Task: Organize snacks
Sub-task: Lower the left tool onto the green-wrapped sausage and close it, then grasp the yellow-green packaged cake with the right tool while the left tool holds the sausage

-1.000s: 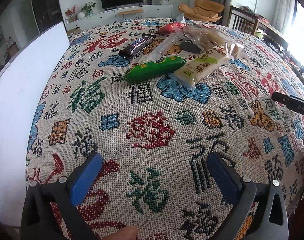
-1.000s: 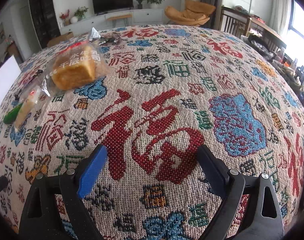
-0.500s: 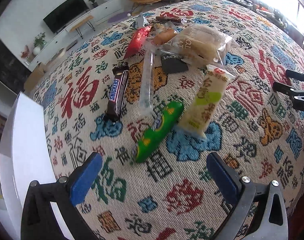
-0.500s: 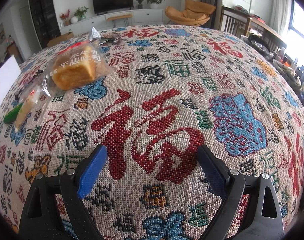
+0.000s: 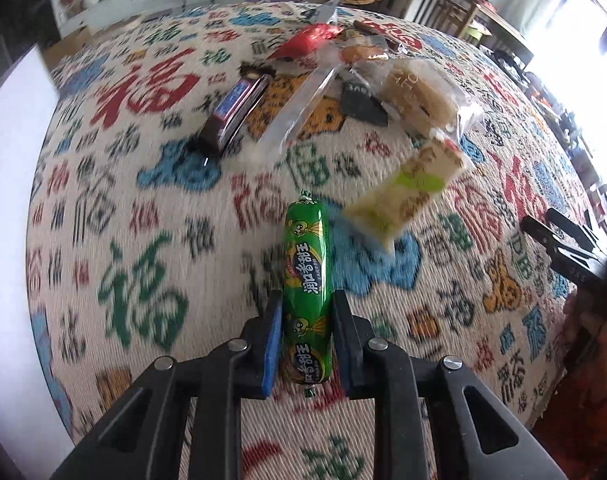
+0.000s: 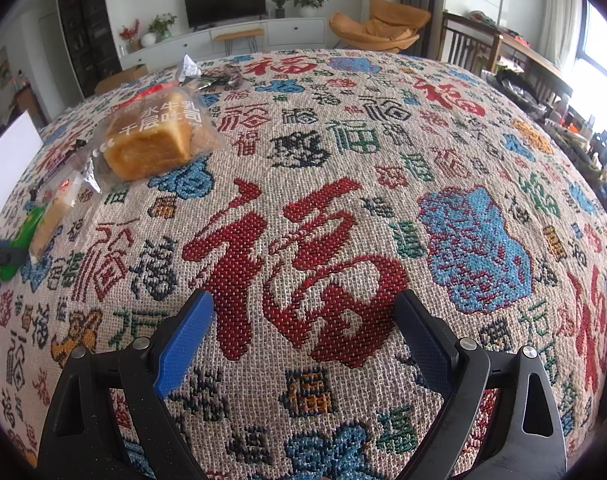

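My left gripper is shut on the green sausage stick, gripping its near half over the patterned tablecloth. Beyond it lie a pale yellow-green bar, a clear long packet, a dark chocolate bar, a wrapped bread loaf and a red packet. My right gripper is open and empty above bare cloth. In the right wrist view the bread loaf, the pale bar and the green sausage sit at the far left.
A white board or box stands along the table's left edge. The right gripper shows at the right edge of the left wrist view. More small wrappers lie at the far side. Chairs and a sideboard stand beyond the table.
My left gripper moved forward to the green sausage and closed on it; it was open half a second ago. The right gripper stayed still and open.
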`<action>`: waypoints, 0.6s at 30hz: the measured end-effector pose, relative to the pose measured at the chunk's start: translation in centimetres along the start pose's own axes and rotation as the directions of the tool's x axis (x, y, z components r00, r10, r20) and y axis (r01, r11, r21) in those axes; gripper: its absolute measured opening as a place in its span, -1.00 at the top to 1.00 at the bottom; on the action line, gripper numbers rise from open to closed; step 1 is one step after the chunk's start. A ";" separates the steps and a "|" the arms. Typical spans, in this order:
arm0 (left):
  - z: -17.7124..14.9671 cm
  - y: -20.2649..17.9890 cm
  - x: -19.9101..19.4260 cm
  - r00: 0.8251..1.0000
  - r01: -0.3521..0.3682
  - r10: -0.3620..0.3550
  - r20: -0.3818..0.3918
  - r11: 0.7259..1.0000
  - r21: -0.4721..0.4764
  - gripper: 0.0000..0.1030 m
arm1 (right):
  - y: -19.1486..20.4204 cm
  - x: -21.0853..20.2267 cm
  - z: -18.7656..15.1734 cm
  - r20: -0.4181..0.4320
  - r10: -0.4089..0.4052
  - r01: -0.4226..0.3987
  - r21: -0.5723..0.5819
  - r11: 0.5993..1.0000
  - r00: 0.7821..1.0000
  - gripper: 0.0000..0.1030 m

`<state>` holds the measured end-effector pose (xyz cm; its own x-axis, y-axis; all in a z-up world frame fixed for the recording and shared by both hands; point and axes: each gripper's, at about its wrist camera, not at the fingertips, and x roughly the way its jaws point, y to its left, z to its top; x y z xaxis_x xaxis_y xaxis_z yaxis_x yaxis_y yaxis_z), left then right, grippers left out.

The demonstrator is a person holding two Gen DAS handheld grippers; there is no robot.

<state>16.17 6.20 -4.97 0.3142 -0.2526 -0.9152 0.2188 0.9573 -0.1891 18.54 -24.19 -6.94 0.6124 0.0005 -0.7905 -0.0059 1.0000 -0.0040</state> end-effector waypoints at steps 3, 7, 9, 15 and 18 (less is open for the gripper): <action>-4.3 -1.0 -1.7 1.000 0.022 -0.022 0.002 1.000 -0.005 0.55 | 0.0 0.0 0.0 0.000 0.000 0.000 0.000 1.000 1.000 -0.83; -6.5 -1.8 -2.7 0.998 -0.027 0.024 0.056 0.999 0.047 -0.06 | 0.0 0.0 0.0 0.000 0.000 0.000 0.000 1.000 1.000 -0.83; -6.6 -2.1 -2.4 0.995 -0.061 0.056 0.082 0.997 0.054 -0.23 | 0.0 0.0 0.0 0.000 0.001 -0.001 0.001 1.000 1.000 -0.83; -7.4 -4.3 -1.3 0.981 -0.152 0.137 0.134 0.983 0.107 -0.03 | 0.0 0.1 0.0 0.000 0.002 -0.002 0.001 1.000 1.000 -0.83; -8.0 -4.1 -1.9 0.981 -0.104 0.094 0.169 0.993 0.052 0.56 | 0.0 0.0 0.0 0.001 0.002 -0.002 0.001 1.000 1.000 -0.83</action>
<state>7.27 3.84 -5.35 0.4849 -0.1819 -0.8554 0.2325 0.9697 -0.0744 18.58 -24.21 -6.97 0.6128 0.0020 -0.7902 -0.0061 1.0000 -0.0021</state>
